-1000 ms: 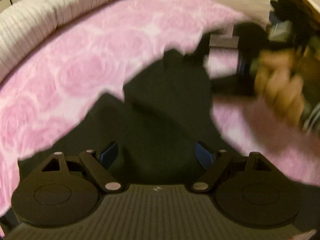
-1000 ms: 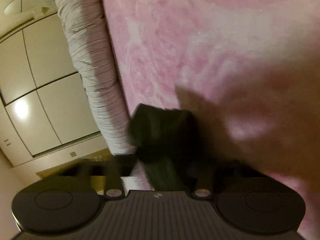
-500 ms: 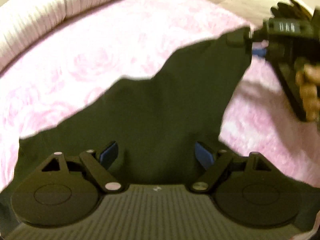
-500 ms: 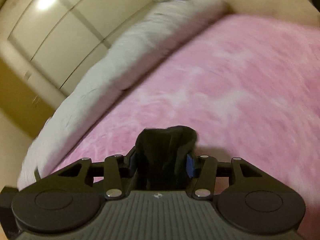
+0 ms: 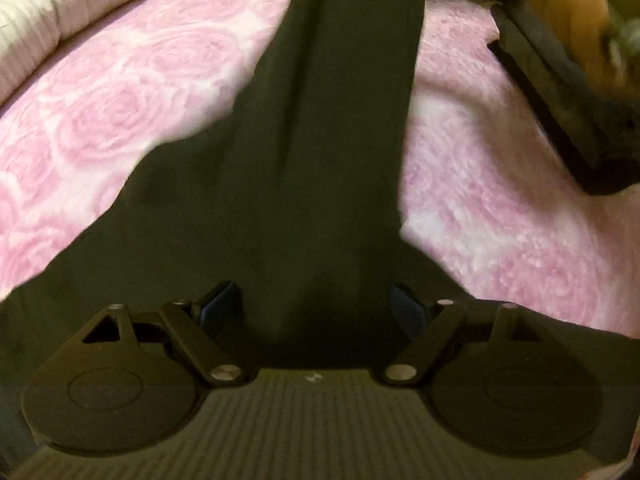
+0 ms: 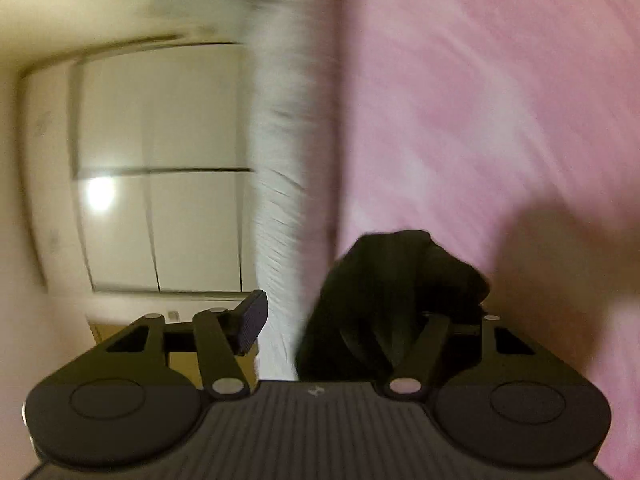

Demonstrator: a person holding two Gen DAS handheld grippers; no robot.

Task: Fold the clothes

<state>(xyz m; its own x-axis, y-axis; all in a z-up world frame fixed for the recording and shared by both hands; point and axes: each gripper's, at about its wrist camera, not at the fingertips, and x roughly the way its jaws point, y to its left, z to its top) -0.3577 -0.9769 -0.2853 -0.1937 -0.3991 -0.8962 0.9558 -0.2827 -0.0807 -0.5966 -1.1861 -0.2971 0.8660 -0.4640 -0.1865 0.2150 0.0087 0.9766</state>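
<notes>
Bare pink bedspread (image 5: pixel 132 92) flanking dark garment (image 5: pixel 304 184); pillow (image 5: pixel 60 12) seemingly edging.

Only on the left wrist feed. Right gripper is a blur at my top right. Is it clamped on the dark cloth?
Observer: No. In the right wrist view the right gripper has its jaws opening, and one finger stands bare, apart from the dark cloth.
Operator: Where's the cloth, then?
Observer: Bunched over the other finger, hiding its tip.
Operator: What's past it?
Observer: White cupboard doors, beyond the pale ribbed edge of the bed.
</notes>
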